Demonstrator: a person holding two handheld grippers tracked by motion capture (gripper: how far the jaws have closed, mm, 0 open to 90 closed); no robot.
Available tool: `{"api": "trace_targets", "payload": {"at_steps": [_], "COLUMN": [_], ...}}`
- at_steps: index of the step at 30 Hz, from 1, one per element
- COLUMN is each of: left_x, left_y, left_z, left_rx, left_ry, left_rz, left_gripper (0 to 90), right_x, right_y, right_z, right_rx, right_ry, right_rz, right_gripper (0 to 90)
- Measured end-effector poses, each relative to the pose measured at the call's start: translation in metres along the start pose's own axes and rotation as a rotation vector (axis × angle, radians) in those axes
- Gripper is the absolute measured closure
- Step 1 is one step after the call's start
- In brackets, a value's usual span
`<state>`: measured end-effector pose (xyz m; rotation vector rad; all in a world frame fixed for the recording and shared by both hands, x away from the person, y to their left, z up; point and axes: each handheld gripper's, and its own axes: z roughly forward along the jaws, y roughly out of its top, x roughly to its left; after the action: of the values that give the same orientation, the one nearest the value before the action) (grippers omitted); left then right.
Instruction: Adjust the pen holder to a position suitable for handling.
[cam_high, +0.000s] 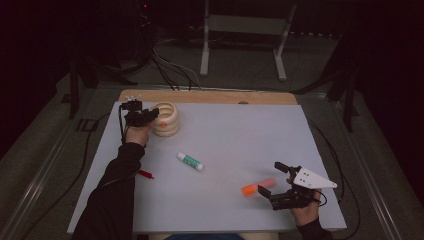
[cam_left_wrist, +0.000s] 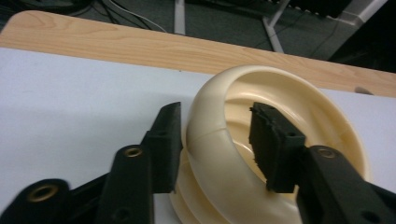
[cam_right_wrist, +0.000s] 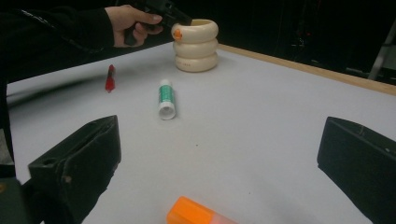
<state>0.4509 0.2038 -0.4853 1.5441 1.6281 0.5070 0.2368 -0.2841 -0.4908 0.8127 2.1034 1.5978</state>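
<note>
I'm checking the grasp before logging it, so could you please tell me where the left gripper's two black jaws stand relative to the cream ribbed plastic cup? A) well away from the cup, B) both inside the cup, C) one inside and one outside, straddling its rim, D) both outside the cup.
C: in the left gripper view, the left gripper has one jaw outside the cream ribbed plastic cup and the other inside it, straddling the wall.

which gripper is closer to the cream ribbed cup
Left. The left gripper is right at the cream cup, one jaw inside the rim and one outside. The right gripper sits far across the table near the orange marker.
</note>
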Motion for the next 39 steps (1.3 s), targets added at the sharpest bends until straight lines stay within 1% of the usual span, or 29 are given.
{"api": "trace_targets", "payload": {"at_steps": [1,3,4,5,7,9,11,12,16,19,25,34,38,39], "left_x": [0.000,-0.001,-0.002,-0.001,-0.002,-0.004,-0.004,-0.005,-0.006,-0.007,-0.013,-0.031,-0.042,-0.044], "left_y": [0.000,0.000,0.000,0.001,0.001,0.001,0.002,0.002,0.002,0.001,0.002,0.000,-0.002,-0.002], "left_z": [0.000,0.000,0.000,-0.001,-0.001,-0.002,-0.003,-0.004,-0.005,-0.006,-0.009,-0.014,-0.017,-0.018], "left_rx": [-0.002,-0.003,-0.006,-0.008,-0.003,0.004,0.011,0.012,0.019,0.023,0.028,0.038,0.045,0.045], "left_ry": [0.003,0.013,0.022,0.025,0.039,0.055,0.060,0.068,0.075,0.064,0.035,-0.031,-0.065,-0.070], "left_rz": [-0.008,-0.005,-0.011,-0.022,-0.021,-0.003,0.001,0.011,0.030,0.032,0.048,0.075,0.104,0.104], "left_gripper": [58.7,60.1,61.2,63.5,69.2,70.3,70.9,71.2,72.9,75.5,76.0,76.1,76.5,76.7], "right_x": [0.000,0.000,0.000,0.000,0.000,0.000,0.000,0.000,0.000,0.000,-0.001,-0.001,-0.001,-0.001], "right_y": [0.000,0.000,0.000,0.000,0.000,0.000,0.000,0.000,0.000,0.000,0.000,0.000,0.000,0.000], "right_z": [0.000,0.000,0.000,0.000,0.000,0.000,0.000,0.000,0.000,0.000,-0.001,-0.001,0.000,-0.001], "right_rx": [0.000,0.000,0.001,0.001,0.002,0.002,0.003,0.002,0.002,0.002,-0.003,-0.005,-0.002,-0.003], "right_ry": [-0.001,-0.001,-0.001,-0.001,-0.001,0.000,-0.001,-0.001,-0.003,-0.004,-0.005,-0.007,-0.008,-0.008], "right_rz": [0.000,0.000,-0.001,-0.001,-0.003,-0.003,-0.002,-0.002,-0.001,-0.001,0.001,0.003,0.002,0.001], "right_gripper": [0.0,0.0,0.0,0.0,0.0,0.0,0.0,0.0,0.0,0.0,0.0,0.0,0.0,0.0]}}
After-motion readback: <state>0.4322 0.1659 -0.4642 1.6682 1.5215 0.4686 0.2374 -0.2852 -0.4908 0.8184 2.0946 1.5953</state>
